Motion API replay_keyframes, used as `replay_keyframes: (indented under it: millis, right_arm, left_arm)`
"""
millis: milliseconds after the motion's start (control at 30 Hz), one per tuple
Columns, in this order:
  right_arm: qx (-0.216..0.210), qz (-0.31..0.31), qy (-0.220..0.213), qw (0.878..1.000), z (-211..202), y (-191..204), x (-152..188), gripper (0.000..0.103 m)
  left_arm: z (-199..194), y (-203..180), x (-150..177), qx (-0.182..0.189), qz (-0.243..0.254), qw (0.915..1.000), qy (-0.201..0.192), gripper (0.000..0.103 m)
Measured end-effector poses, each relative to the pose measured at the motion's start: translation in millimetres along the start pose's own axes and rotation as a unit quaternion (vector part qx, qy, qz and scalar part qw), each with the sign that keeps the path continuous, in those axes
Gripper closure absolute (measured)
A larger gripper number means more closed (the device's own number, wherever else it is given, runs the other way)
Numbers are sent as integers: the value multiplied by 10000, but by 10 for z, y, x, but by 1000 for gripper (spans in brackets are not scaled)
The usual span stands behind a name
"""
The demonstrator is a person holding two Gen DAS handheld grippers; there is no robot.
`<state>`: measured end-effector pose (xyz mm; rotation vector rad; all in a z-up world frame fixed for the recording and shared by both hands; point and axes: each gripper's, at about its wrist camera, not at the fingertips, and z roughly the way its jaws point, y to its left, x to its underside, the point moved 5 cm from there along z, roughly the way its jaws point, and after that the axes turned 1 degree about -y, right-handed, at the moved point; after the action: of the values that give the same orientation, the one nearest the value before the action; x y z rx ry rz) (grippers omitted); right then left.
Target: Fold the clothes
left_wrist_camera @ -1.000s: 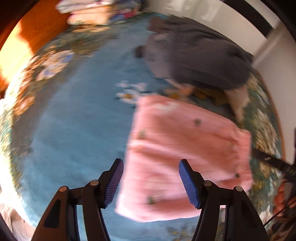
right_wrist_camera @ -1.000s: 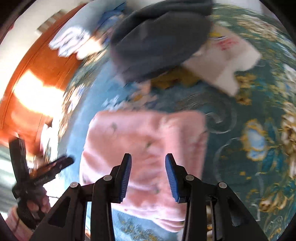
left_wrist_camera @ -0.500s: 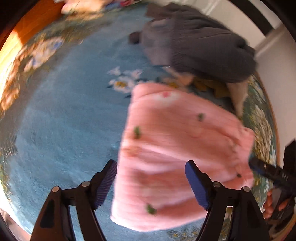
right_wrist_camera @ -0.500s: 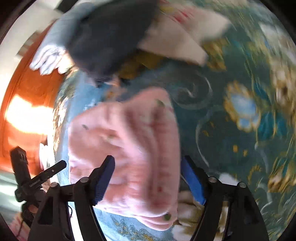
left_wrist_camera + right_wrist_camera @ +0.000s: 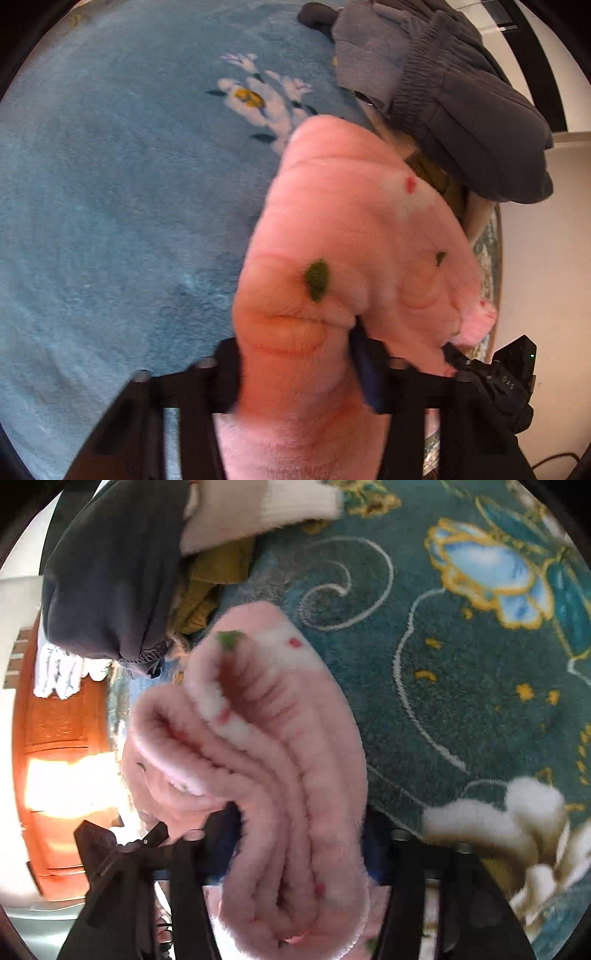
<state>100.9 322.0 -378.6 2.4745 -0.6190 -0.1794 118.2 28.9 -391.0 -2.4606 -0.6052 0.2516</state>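
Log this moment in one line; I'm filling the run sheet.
step: fold | left tool: shut on pink garment | right tool: shut on pink garment | garment: bunched, lifted off blanket | grey clothes: behind

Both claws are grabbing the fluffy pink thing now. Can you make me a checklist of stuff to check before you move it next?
1. Left claw has the pink fleece garment between its fingers: ok.
2. Right claw has the same garment between its fingers: ok.
3. Folded layers staying neatly stacked: not ok, they bulge and spread apart in the right wrist view.
4. Garment clear of the dark grey clothes pile: cannot tell; their edges look close.
5. Open space on the blue floral blanket to set it down: ok.
6. Whether the garment's bottom is off the blanket: cannot tell.
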Motion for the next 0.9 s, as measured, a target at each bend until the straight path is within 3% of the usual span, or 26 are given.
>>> replay_keyframes:
  millis: [67, 167, 333, 400, 533, 667, 767, 900]
  right_arm:
    - [174, -27, -193, 9997, -101, 124, 56, 59]
    - [287, -27, -525, 9982, -296, 391, 184, 60]
    - [178, -129, -801, 9965, -263, 1175, 501, 60]
    - [-68, -114, -759, 9970, -5, 1572, 546, 60]
    - [-537, -235, -449, 9973, 842, 2504, 585, 60]
    - [-881, -399, -222, 9951, 1588, 3402, 487, 60]
    - [-902, -470, -143, 9947, 1900, 3707, 392, 60]
    - [-762, -558, -22, 9955, 2275, 3952, 297, 60]
  left_arm:
    - [-54, -26, -20, 222, 124, 9996, 79, 71]
    - [-225, -14, -112, 673, 309, 9969, 279, 73]
    - [-905, 280, -642, 846, 820, 9929, 184, 73]
    - [-1226, 519, -974, 675, 1042, 9922, 64, 73]
    - [-1825, 1075, -1709, -70, 1430, 9895, -203, 72]
    - [-2273, 1609, -2394, -639, 1525, 9852, -444, 72]
    - [-2452, 1919, -2776, -771, 1449, 9847, -580, 72]
    - [-2330, 2181, -3151, -895, 1361, 9847, -623, 70]
